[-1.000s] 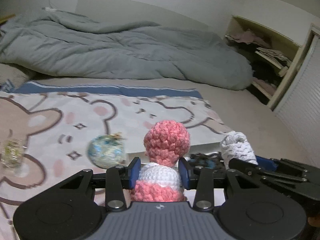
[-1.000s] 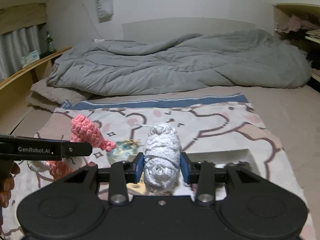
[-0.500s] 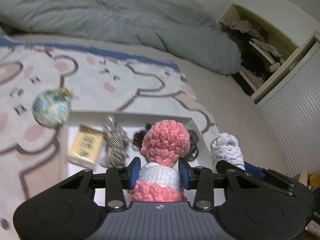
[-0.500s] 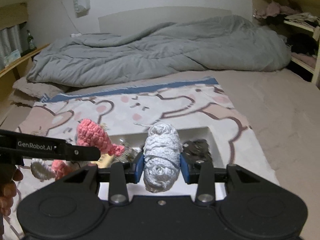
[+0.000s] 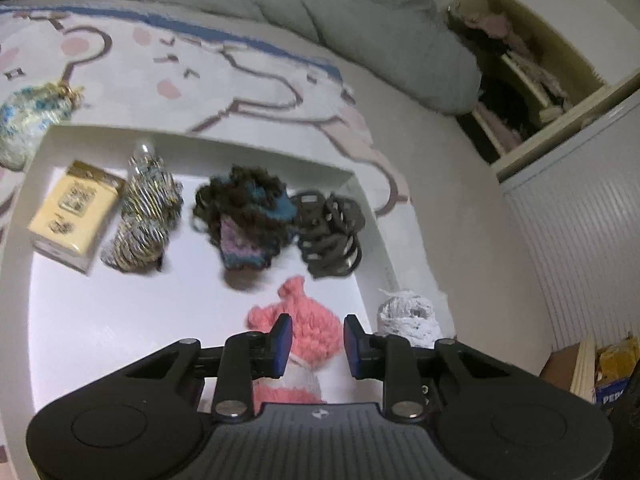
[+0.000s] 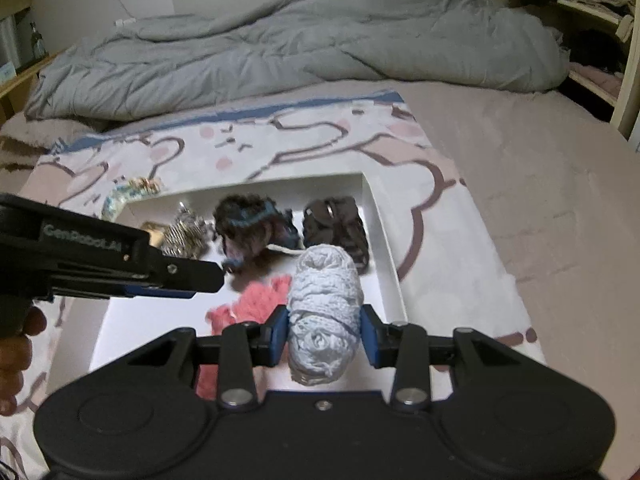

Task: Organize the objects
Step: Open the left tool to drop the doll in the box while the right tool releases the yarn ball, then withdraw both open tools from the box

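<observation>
Now the left hand-held gripper is hanging over the near right part of the white tray, its blue pads parted wider than the pink crochet toy lying between them; whether either pad is touching the yarn I cannot tell. The toy seems to be resting on the tray floor, its long axis running along the fingers, knotted tip pointing far. Just to its right, the right hand-held gripper is pinching a white yarn ball firmly between its pads, holding it above the tray's near right corner, the ball's length pointing away along the fingers. Farther across the tray, left to right, are lying a yellow box, a metallic striped bundle, a dark crochet piece and a black strap bundle. A blue-speckled pouch is sitting on the bear-print blanket, outside the tray's far left corner. Judging from this, the white ball has free tray floor straight below and slightly ahead.
</observation>
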A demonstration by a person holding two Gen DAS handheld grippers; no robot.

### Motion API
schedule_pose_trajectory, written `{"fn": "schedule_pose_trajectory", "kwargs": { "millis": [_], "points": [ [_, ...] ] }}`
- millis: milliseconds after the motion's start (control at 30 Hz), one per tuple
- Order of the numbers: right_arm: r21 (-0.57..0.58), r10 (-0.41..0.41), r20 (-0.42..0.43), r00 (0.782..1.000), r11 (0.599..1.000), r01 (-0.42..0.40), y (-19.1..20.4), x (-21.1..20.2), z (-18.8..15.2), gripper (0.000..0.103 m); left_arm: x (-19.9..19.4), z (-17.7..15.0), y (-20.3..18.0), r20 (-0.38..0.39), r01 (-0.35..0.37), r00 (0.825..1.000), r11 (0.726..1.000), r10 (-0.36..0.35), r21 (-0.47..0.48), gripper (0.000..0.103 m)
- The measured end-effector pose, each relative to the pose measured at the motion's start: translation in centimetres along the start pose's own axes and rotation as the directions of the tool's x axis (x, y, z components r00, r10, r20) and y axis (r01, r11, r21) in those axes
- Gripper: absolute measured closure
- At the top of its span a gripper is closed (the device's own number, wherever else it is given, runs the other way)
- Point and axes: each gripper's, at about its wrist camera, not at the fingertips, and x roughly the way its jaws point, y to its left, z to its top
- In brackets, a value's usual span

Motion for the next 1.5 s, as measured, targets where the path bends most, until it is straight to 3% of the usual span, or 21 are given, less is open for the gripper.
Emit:
{"fn": "schedule_pose_trajectory", "kwargs": {
  "millis": [200,367,500,600,700,733,833,1067,1300,1500],
  "points": [
    [-0.019,0.015,-0.049,0.999,1.0,-0.016,-0.5,1.1,-0.9,0.064,1.2,-0.4,-1.2,-0.061,-0.067,0.995,0.984,0.078,0.164,0.07],
    [-0.025,0.01,-0.089,0.996,1.0,-0.012,-0.9,1.8,-1.5,0.064,1.7,-1.0,-1.6,-0.121,-0.066,0.988,0.964,0.1,0.257,0.044],
    [-0.018,0.0,-0.12,0.993,1.0,-0.002,-1.2,2.1,-1.9,0.059,2.6,-1.8,-1.1,-0.173,-0.088,0.974,0.948,0.146,0.305,0.043],
    [-0.02,0.008,-0.138,0.99,1.0,-0.011,-1.2,2.1,-2.0,0.058,3.1,-2.0,-0.5,-0.222,-0.051,0.968,0.959,0.115,0.278,0.045],
    [-0.037,0.01,-0.16,0.987,0.999,-0.016,-1.0,2.1,-2.0,0.063,3.6,-2.2,-0.2,-0.237,-0.033,0.967,0.97,0.092,0.241,0.05],
    [-0.043,0.006,-0.168,0.986,0.999,-0.013,-1.0,2.1,-2.0,0.068,3.8,-2.2,-0.2,-0.236,-0.026,0.969,0.976,0.078,0.216,0.049],
    [-0.043,-0.007,-0.168,0.986,0.999,0.0,-1.1,2.1,-2.0,0.071,4.3,-2.4,-0.3,-0.225,-0.002,0.974,0.987,0.039,0.16,0.05],
    [-0.037,-0.027,-0.157,0.987,0.999,0.022,-1.8,1.9,-1.9,0.073,4.0,-2.6,-1.4,-0.217,-0.011,0.974,0.975,0.06,0.224,0.048],
    [-0.003,-0.011,-0.125,0.992,1.0,0.011,-1.7,0.8,-1.4,0.07,1.8,-1.9,-1.9,-0.156,-0.021,0.985,0.961,0.066,0.277,0.037],
    [0.043,-0.004,-0.071,0.997,0.999,0.007,-2.0,-1.1,-0.9,0.066,-0.4,-1.5,-1.7,-0.082,-0.086,0.989,0.937,0.121,0.338,0.02]
  ]
}}
